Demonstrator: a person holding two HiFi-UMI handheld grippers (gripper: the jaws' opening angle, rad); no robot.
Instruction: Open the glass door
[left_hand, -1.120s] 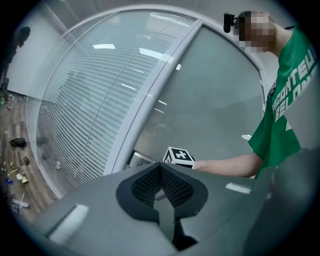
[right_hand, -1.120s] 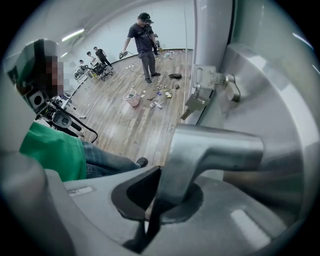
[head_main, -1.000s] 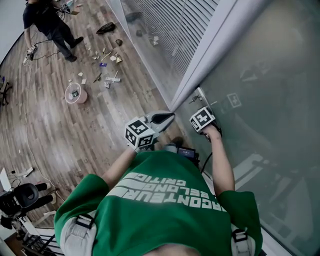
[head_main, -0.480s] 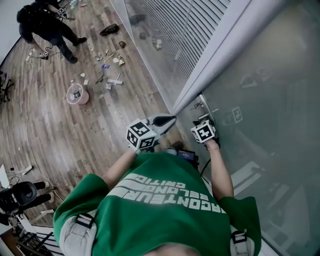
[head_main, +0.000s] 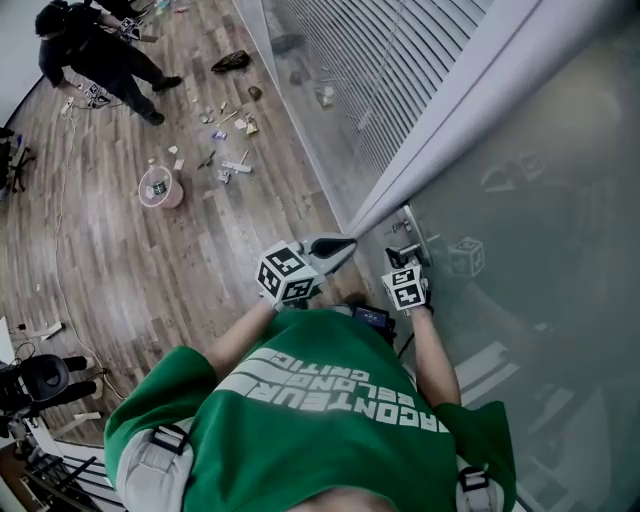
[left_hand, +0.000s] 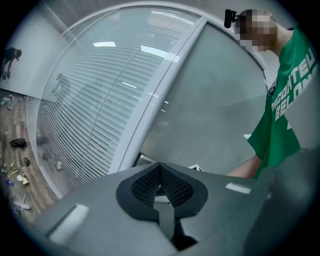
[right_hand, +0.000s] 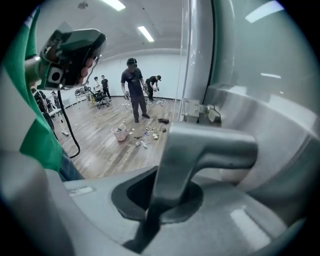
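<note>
The right hand-held gripper (right_hand: 159, 202) is clenched on the lever handle (right_hand: 205, 147) and tipped downward, I'd judge to press the latch free. The left hand-held gripper (left_hand: 161, 186), jaws together and empty, waits beside the frame (head_main: 450, 110). Just beyond, the glass door (head_main: 540, 190) looks closed.

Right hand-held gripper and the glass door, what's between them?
The lever handle of the glass door, gripped in the right hand-held gripper; the right gripper view shows it.
</note>
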